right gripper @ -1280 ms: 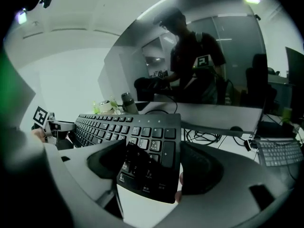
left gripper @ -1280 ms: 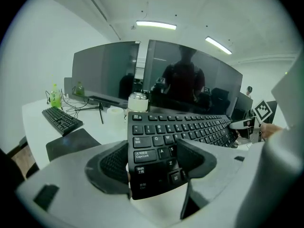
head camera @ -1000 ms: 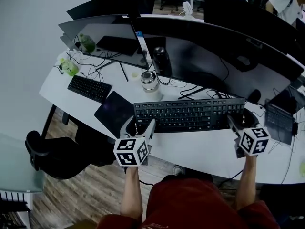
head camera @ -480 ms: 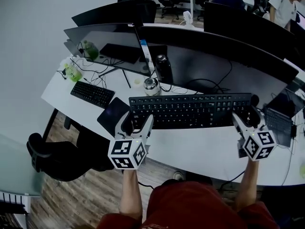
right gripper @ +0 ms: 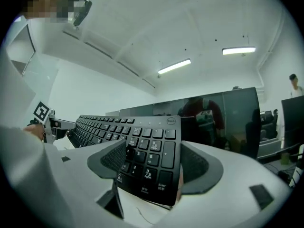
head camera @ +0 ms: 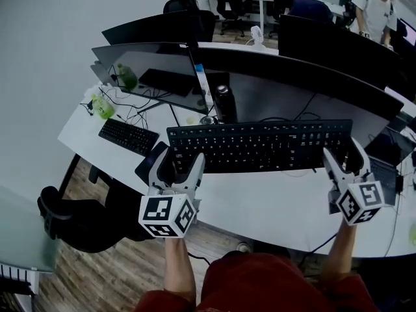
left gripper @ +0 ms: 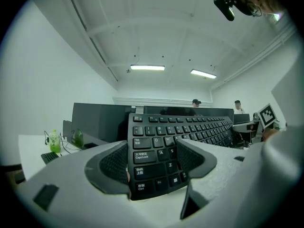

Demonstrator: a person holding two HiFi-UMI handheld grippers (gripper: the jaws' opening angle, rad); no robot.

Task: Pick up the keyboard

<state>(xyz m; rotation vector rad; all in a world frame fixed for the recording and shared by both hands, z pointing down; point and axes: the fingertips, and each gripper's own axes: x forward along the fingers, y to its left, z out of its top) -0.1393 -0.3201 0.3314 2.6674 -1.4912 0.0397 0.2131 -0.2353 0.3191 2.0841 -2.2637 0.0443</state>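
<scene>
Two grips: left gripper (head camera: 175, 166) clamped on the keyboard (head camera: 260, 147) at its 9 o'clock end, over the Ctrl and Shift keys; right gripper (head camera: 342, 156) clamped on the number-pad end at 3 o'clock.
Keyboard place: spanning between both grippers, monitor (head camera: 292, 83) at its 12 o'clock; it seems raised off the desk (head camera: 260, 201), though the gap is hard to read.
Handling: probably light, stiff and long; smooth plastic could slip, and keys give under pressure.
Hold: both short ends, kept level.

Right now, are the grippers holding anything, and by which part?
Both hold the black keyboard: the left gripper clamps its left end, over the Ctrl key; the right gripper clamps its right end, at the number pad.
</scene>
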